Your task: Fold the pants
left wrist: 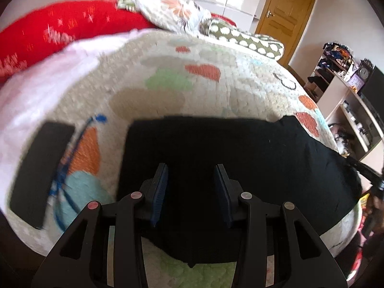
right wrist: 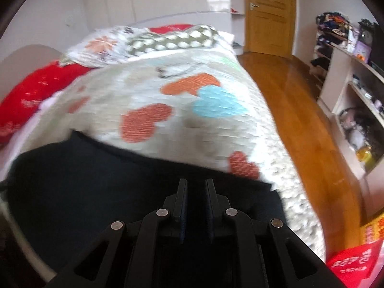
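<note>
Pants (left wrist: 240,148) black, flat on heart-print bedspread (left wrist: 192,91), left gripper (left wrist: 191,168) fingers spread, right gripper (right wrist: 196,182) fingers slightly parted, both empty

Heart-print bed (left wrist: 240,91) carries black pants (left wrist: 264,148), pillows (left wrist: 172,12).

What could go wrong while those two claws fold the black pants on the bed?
The phone and blue cable lie close beside the pants; a sweeping fold might drag them. Both the left gripper and the right gripper are open above dark, blurred cloth, so a pinch could miss an edge. The quilt is soft, so cloth may bunch.
</note>
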`<move>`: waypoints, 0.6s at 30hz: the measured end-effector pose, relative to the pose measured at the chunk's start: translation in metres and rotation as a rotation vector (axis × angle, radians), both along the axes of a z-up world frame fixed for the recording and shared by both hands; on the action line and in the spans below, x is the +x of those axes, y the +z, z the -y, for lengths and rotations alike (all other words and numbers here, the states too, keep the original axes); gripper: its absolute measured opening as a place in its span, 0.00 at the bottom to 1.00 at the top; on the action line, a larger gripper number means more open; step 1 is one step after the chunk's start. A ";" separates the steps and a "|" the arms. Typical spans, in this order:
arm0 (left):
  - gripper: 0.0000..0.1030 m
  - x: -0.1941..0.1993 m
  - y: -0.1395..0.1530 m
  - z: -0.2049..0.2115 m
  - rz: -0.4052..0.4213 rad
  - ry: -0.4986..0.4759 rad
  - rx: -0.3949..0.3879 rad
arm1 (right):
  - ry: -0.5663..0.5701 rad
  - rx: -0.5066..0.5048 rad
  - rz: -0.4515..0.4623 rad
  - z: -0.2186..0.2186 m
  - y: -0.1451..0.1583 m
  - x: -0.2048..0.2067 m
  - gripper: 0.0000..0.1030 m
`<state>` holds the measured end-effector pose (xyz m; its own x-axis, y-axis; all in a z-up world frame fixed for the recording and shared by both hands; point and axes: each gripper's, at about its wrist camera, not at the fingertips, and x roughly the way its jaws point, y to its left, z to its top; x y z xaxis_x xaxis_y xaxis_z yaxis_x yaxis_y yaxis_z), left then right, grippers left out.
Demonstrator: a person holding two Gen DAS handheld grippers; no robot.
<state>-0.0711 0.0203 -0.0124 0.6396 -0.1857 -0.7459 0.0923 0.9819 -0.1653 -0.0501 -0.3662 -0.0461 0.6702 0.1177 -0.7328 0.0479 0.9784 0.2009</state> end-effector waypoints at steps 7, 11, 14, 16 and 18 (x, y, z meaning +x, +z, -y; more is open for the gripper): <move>0.38 0.000 0.012 0.002 0.036 -0.010 0.038 | 0.096 0.022 0.038 -0.046 0.014 -0.018 0.27; 0.38 0.008 0.006 0.002 0.037 0.001 0.042 | 0.135 0.005 0.035 -0.070 0.011 -0.026 0.28; 0.38 0.019 -0.004 -0.002 0.022 0.023 0.045 | 0.146 0.035 0.018 -0.079 0.001 -0.031 0.28; 0.38 0.031 -0.015 -0.004 -0.008 0.034 0.052 | 0.148 0.041 -0.006 -0.084 -0.010 -0.030 0.29; 0.39 0.042 -0.025 -0.004 -0.027 0.048 0.067 | 0.140 0.030 -0.046 -0.086 -0.025 -0.024 0.30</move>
<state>-0.0294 0.0246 -0.0373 0.6264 -0.1044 -0.7725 0.0416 0.9940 -0.1007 -0.0738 -0.2806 -0.0708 0.6117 0.2303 -0.7568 -0.0793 0.9697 0.2310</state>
